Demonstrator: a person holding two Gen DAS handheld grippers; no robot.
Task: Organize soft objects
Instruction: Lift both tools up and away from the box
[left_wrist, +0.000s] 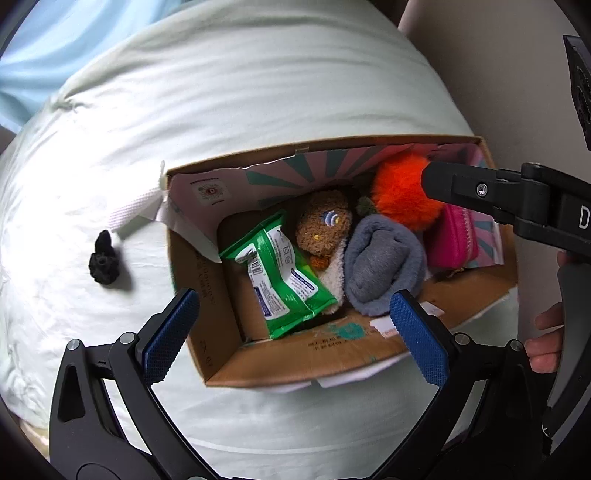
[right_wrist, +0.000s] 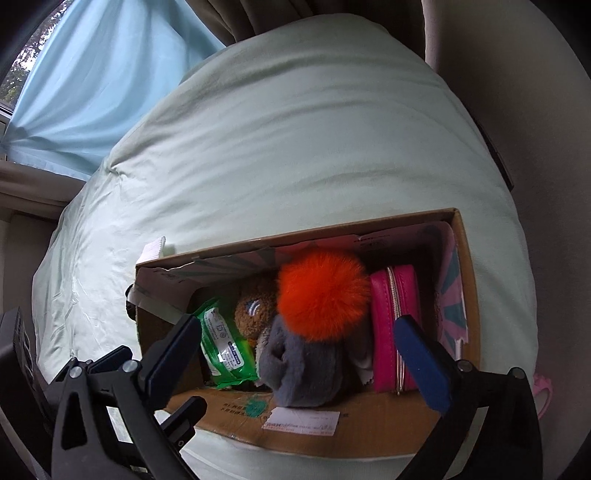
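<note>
A cardboard box (left_wrist: 221, 295) sits on a pale green bed. Inside lie a green wipes pack (left_wrist: 280, 273), a brown plush toy (left_wrist: 325, 225), a rolled grey cloth (left_wrist: 384, 262), an orange fluffy pompom (left_wrist: 400, 192) and a pink zip pouch (left_wrist: 454, 236). My left gripper (left_wrist: 295, 332) is open and empty above the box's near side. My right gripper (right_wrist: 299, 354) is open and empty over the box (right_wrist: 369, 432), with the pompom (right_wrist: 323, 293), grey cloth (right_wrist: 303, 365), pouch (right_wrist: 391, 325), wipes (right_wrist: 225, 343) and plush (right_wrist: 255, 310) between its fingers. The right gripper's finger (left_wrist: 461, 188) reaches in from the right beside the pompom.
A small black object (left_wrist: 103, 262) and a white tissue piece (left_wrist: 136, 206) lie on the bedding (left_wrist: 258, 92) left of the box. A light blue curtain (right_wrist: 92, 85) hangs behind the bed. A pink item (right_wrist: 543, 391) peeks out at the right edge.
</note>
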